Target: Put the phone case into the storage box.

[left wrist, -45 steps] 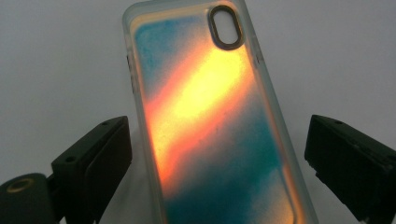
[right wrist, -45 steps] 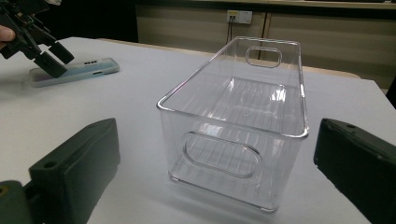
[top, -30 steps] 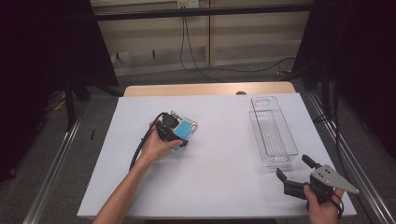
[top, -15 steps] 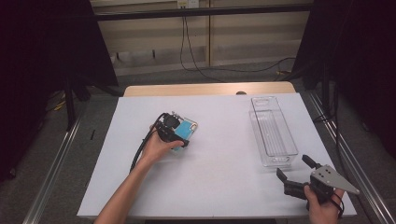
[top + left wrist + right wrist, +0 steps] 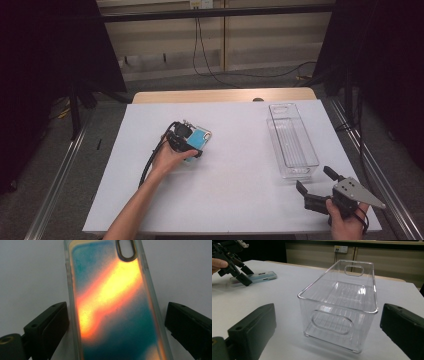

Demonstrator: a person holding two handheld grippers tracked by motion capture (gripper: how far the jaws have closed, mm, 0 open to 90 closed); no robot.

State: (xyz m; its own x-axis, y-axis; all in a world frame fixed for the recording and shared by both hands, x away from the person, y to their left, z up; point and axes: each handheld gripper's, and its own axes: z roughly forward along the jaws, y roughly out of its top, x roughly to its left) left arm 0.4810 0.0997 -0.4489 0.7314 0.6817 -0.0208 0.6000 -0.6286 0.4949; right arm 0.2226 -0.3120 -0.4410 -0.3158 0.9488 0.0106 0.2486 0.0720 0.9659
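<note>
Left gripper point(image 5: 192, 141) sits low over the phone case point(image 5: 199, 142), which lies flat on the desk point(image 5: 240, 200), left of centre and well apart from the clear bin point(image 5: 292, 142). In the left gripper view the case point(image 5: 112, 305) runs lengthwise between the two black jaws, which stand spread on either long edge with bare desk showing in both gaps; not yet clamped. Straddling the narrow width looks deliberate: judged a lineup for pinching the case across its sides, the only span the jaws could close on.

Case is translucent, teal with an orange streak, camera cutout at the far end.

Right gripper point(image 5: 316, 187) held near the front right corner of the desk, jaws apart and holding nothing. Its view looks at the bin's point(image 5: 342, 305) near end wall and handle slot. Bin empty, lying along the right edge. Likely the right hand waits there to steady the bin, the probable destination for the case
</note>
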